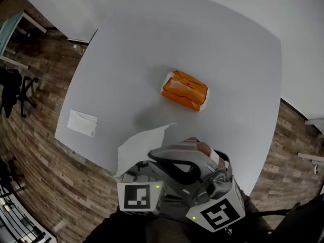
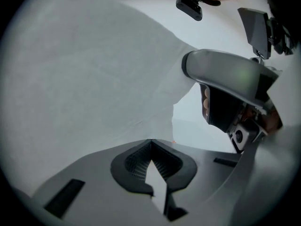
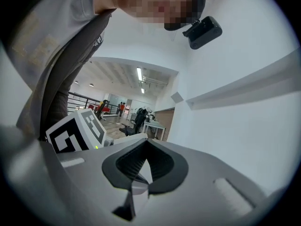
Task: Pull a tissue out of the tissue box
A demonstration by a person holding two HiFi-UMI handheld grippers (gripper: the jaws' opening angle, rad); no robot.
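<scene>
Both sets of fingers are pressed together; the tissue, pinched by the left gripper clear of the tissue box, should be drawn away gently.

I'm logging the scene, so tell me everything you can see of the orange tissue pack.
The orange tissue pack is a soft, oblong packet in what looks like glossy plastic wrap, orange on top with white at its left end and lower right corner. A paler strip runs along its top, perhaps the opening; no tissue clearly sticks out. It lies flat, at a slant, near the middle of the grey table. Only the table touches it.
</scene>
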